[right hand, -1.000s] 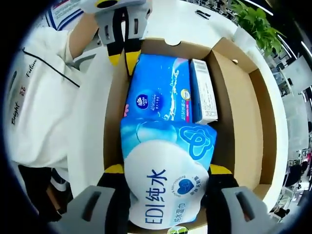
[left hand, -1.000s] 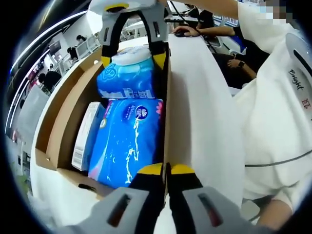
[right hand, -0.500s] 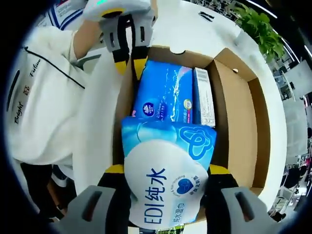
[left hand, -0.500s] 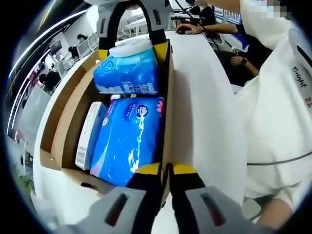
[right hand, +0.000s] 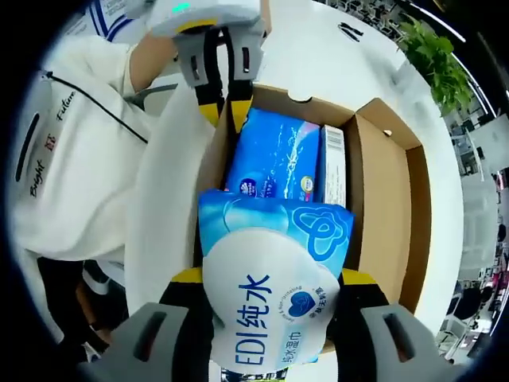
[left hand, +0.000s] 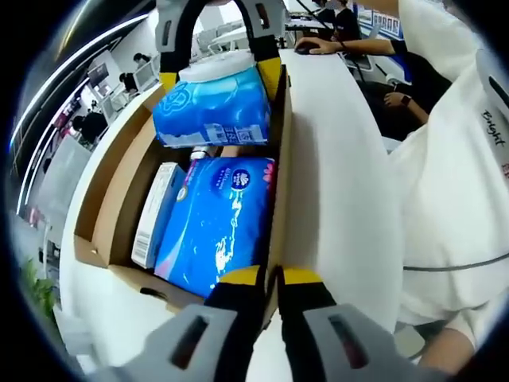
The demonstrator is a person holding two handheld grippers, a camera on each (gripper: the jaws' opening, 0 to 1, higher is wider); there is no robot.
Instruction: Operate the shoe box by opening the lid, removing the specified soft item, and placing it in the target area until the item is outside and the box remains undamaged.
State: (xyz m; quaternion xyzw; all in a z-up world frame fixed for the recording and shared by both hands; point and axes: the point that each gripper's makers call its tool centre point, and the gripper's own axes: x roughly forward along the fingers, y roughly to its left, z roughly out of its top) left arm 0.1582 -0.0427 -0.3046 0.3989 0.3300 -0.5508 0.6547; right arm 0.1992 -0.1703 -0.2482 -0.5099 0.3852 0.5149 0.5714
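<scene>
In the right gripper view, the right gripper (right hand: 266, 282) is clamped on a wet-wipes pack (right hand: 270, 294), one yellow-tipped jaw pressed to each side of it. The pack is held raised above the open shoe box (right hand: 390, 215) and is not resting on the contents below. It is a soft, pillowy pack, light blue with a white end panel printed in blue characters reading "EDI". Beneath and beyond it, a blue tissue pack (right hand: 274, 155) is seen lying in the box, with a slim white carton (right hand: 332, 163) just beside it.

In the left gripper view, the left gripper (left hand: 269, 278) is pinched narrow on the near side wall of the box (left hand: 277, 207), the cardboard edge caught between its jaws. Farther off, the wipes pack (left hand: 211, 111) is seen held between the other gripper's jaws over the far end of the box. The white table (left hand: 338, 183) lies alongside.
</scene>
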